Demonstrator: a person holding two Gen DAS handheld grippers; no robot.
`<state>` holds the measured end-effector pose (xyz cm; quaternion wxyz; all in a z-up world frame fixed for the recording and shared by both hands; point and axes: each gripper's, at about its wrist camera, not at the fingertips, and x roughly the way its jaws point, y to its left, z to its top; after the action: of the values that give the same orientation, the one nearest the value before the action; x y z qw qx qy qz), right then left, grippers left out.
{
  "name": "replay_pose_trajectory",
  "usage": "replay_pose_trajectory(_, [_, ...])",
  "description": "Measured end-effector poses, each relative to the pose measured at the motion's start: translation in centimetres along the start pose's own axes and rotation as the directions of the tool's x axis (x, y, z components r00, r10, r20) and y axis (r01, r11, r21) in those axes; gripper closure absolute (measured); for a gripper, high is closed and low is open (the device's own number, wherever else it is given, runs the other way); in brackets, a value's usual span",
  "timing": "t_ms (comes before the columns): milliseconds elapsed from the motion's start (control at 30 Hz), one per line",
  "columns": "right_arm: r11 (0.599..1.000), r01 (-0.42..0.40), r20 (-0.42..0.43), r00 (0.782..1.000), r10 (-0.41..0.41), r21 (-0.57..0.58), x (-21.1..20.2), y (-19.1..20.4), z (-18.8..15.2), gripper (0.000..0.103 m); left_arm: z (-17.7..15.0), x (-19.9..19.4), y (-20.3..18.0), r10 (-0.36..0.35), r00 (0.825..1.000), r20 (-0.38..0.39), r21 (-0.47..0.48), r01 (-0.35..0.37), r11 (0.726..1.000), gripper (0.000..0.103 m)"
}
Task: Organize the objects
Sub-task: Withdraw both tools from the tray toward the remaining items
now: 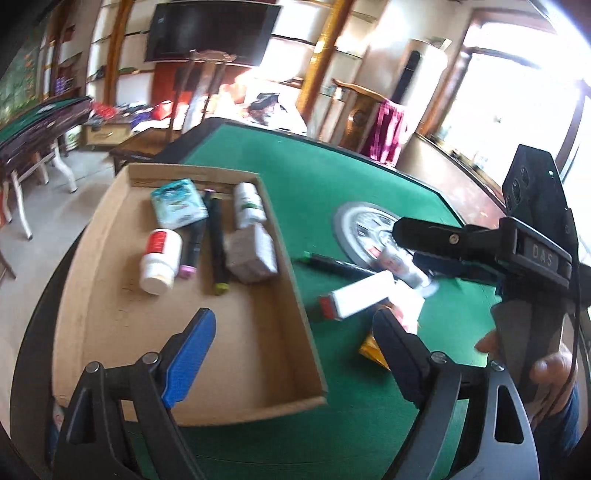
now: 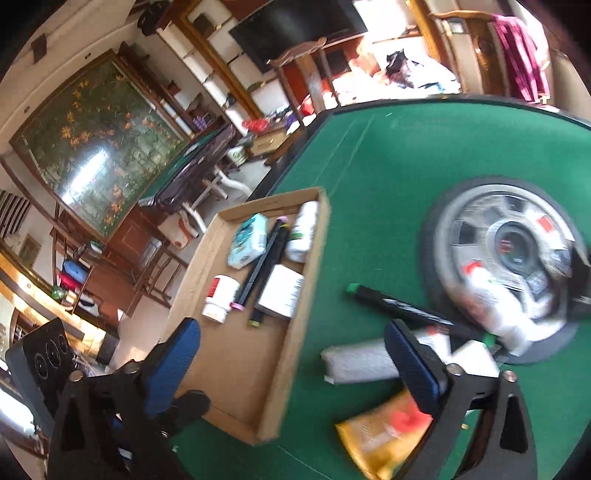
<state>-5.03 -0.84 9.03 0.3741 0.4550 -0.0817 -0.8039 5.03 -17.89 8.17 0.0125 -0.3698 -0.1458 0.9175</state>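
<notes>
Green felt covers the bench [image 1: 314, 192], which stands in a cluttered room with a dark television [image 1: 210, 29] on the far wall. On the bench's left part lies a shallow cardboard tray [image 1: 110, 325]. Inside it, at the far end, sit a teal tissue pack [image 1: 179, 203], a white bottle with a green label [image 1: 248, 205], a white bottle with a red label [image 1: 160, 258], two dark markers side by side, one pink-capped [image 1: 194, 240] and one yellow-green-capped [image 1: 217, 243], and a small grey-white box [image 1: 253, 256] against the tray's right wall. The near half of the tray is bare cardboard.

Just right of the tray, on the felt, lie a green-tipped marker [image 2: 391, 301], a white oblong box [image 2: 356, 362], a yellow packet [image 2: 384, 435] and, blurred, a white bottle with red marks [image 2: 491, 306] on the round silver hub [image 2: 491, 218] at the bench's centre.

Both grippers are empty. The left gripper [image 1: 295, 354] hovers with its fingers wide apart over the tray's near right wall. The right gripper [image 2: 291, 369], held in a hand [image 1: 546, 373], also has its fingers spread wide, straddling the same wall.
</notes>
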Motion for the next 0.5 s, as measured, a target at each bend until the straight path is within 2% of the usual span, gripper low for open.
replay_pose_trajectory(200, [0.997, 0.061, 0.110, 0.992, -0.065, 0.041, -6.4, -6.7, -2.9, 0.000, -2.3, 2.2, -6.0, -0.082, 0.994, -0.066, 0.189, 0.093, 0.978, 0.017])
replay_pose_trajectory(333, [0.990, 0.114, 0.137, 0.983, -0.124, 0.084, -8.0, -11.4, -4.4, 0.000, -2.5, 4.3, -9.0, -0.044, 0.995, -0.087, 0.269, 0.065, 0.961, 0.017])
replay_pose_trajectory(433, [0.985, 0.068, 0.137, 0.986, -0.091, 0.160, -8.3, -14.1, -5.0, 0.000, -2.1, 6.0, -10.4, -0.028, 0.991, -0.132, 0.302, 0.067, 0.951, 0.017])
replay_pose_trajectory(500, [0.980, 0.048, 0.141, 0.987, -0.076, 0.192, -8.8, -15.1, -5.1, 0.000, -1.7, 7.3, -11.1, 0.009, 0.990, -0.141, 0.330, 0.038, 0.943, 0.017])
